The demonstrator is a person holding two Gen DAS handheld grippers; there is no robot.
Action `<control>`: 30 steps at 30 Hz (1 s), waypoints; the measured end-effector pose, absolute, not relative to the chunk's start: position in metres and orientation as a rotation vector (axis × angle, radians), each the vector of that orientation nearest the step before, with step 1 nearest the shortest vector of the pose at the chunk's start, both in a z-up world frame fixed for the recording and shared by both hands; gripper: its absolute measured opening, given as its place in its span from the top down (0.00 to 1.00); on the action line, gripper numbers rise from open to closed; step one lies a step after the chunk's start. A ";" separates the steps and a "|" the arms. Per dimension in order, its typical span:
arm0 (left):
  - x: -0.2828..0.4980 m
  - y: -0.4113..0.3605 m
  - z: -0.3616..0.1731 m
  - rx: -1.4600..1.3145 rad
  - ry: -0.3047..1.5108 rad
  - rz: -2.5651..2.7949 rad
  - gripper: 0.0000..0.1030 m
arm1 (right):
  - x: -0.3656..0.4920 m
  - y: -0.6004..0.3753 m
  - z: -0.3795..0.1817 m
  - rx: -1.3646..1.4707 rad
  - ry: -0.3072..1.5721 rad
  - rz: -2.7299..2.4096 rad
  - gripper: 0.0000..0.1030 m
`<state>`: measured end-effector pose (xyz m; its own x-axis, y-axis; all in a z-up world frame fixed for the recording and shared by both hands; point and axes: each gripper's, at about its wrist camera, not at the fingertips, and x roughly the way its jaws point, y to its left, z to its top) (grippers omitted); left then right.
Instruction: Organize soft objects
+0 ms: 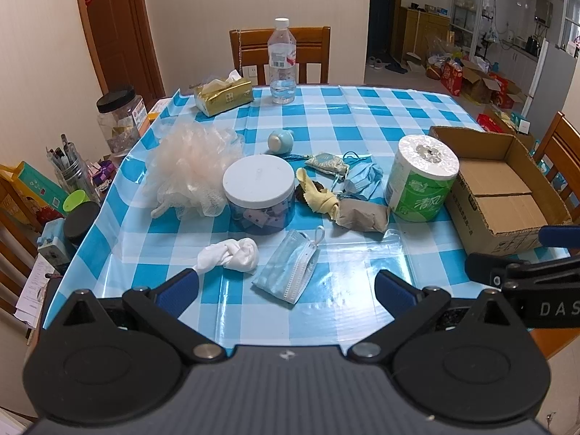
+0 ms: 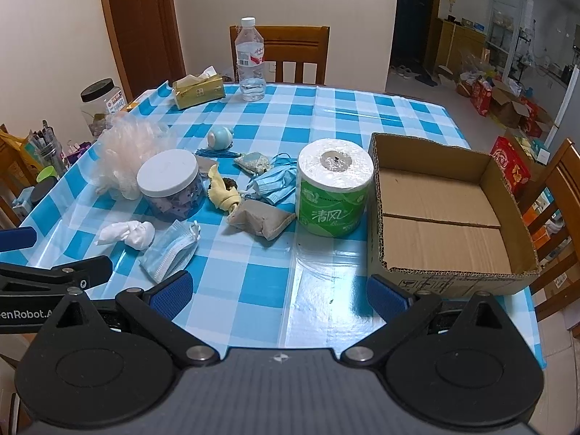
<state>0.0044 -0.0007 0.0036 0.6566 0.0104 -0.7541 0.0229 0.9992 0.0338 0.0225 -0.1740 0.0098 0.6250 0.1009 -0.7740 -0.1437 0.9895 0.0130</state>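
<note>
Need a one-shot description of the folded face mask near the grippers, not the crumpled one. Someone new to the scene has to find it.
Start at the checked tablecloth and find the white-lidded jar at its middle. Nearer the camera than the jar lies the folded face mask, beside a knotted white cloth. It is flat and pleated, with a white ear loop, unlike the crumpled mask by the toilet roll.

Cream walls [image 1: 217, 7]; brown wooden door [image 1: 116, 29] at left. Wooden chair [image 1: 281, 50] behind the checked table [image 1: 362, 116]. Doorway [image 1: 471, 36] opens onto a grey-floored, cluttered room.
</note>
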 end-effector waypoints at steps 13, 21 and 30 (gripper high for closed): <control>0.008 -0.003 0.011 0.043 0.851 -0.001 0.01 | 0.022 -0.183 0.012 -0.055 0.871 0.165 0.00; 0.001 -0.021 0.015 0.035 0.839 0.017 0.01 | 0.021 -0.190 0.013 -0.063 0.861 0.194 0.00; -0.004 -0.028 0.013 0.032 0.815 0.020 0.01 | 0.018 -0.196 0.016 -0.059 0.849 0.225 0.00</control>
<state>-0.0040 -0.0276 0.0128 0.6854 0.0305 -0.7275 -0.0058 0.9993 0.0365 0.0182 -0.1959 0.0159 0.6387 0.1735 -0.7496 -0.2202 0.9747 0.0379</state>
